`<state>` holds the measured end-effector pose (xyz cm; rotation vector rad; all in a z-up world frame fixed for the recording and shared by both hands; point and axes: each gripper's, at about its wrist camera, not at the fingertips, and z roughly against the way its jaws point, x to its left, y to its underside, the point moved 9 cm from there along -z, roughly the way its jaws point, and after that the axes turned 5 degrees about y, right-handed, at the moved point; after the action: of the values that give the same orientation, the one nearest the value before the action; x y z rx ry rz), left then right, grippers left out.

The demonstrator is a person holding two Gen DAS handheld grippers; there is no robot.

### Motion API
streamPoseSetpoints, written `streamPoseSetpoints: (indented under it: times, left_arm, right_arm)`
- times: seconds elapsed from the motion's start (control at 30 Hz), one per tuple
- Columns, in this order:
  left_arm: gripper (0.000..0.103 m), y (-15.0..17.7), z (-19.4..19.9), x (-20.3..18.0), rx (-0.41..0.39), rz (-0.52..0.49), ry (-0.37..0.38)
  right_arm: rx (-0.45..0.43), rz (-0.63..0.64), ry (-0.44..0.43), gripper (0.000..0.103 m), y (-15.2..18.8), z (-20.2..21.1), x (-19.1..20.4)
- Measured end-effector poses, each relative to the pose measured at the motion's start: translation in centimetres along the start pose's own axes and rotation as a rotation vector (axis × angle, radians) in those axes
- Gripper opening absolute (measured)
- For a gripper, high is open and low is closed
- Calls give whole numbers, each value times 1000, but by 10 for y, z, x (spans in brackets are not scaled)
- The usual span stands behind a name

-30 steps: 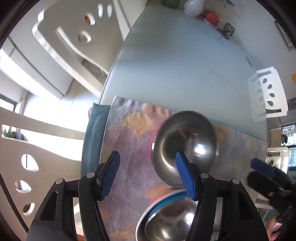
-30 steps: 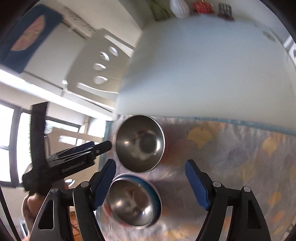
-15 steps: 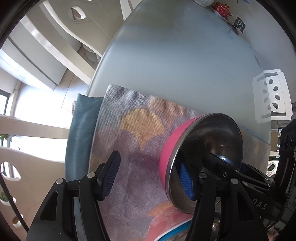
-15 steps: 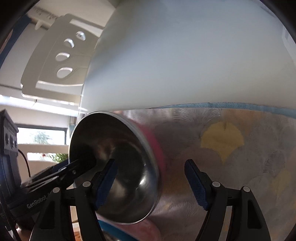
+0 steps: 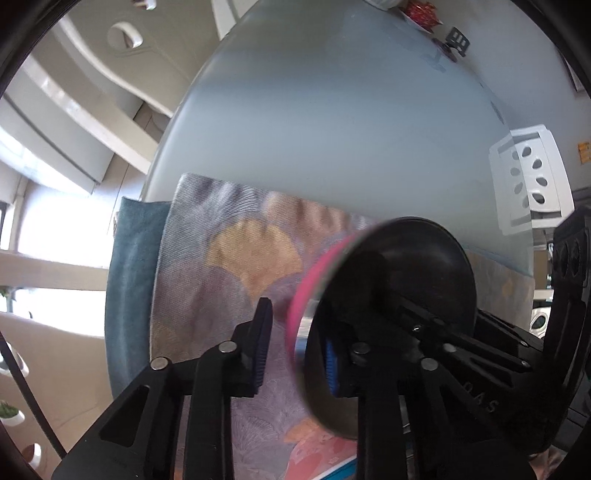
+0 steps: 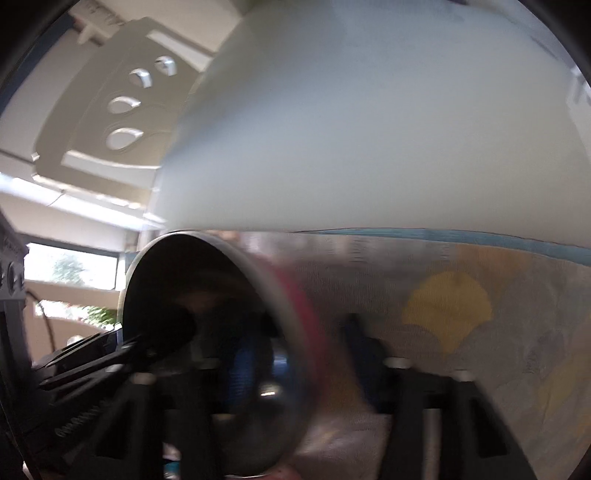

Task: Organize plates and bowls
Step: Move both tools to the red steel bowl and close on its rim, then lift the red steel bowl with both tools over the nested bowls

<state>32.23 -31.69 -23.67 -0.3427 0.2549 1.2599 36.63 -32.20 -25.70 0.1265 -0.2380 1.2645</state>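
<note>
A steel bowl with a pink outside (image 5: 399, 295) is tipped on its side over the patterned placemat (image 5: 229, 266). My left gripper (image 5: 295, 354) has one finger inside the bowl and one outside, narrowed around its pink rim. My right gripper (image 6: 299, 362) also straddles the bowl's rim (image 6: 258, 295), one finger inside and one outside; the view is blurred. The right gripper's black body (image 5: 480, 354) shows in the left wrist view behind the bowl. A blue-rimmed plate edge (image 5: 340, 467) peeks out at the bottom.
The placemat lies over a teal cloth (image 5: 129, 258) on a round glass table (image 5: 332, 129). White chairs (image 5: 532, 184) stand around the table. Small items (image 5: 421, 11) sit at the far edge.
Both grippers have closed in on the pink bowl's rim. The bowl has tipped further onto its side and come closer to the cameras. The second bowl has dropped out of view.
</note>
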Motion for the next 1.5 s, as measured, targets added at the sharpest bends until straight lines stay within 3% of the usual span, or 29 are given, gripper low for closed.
streamPoseSetpoints:
  times: [0.13,0.83,1.5]
  left_arm:
    - [18,1,-2,-6,-7,-54,-50]
    - [18,4,22,-5,-40,-14,-33]
    - [18,17,80,-20,-110,-6,-38]
  right_arm:
    - [5,2,-6,32,1,-2,3]
    - [-18,16,-26,32,5,21,10]
    - [-73,43,-62,32,19,83,37]
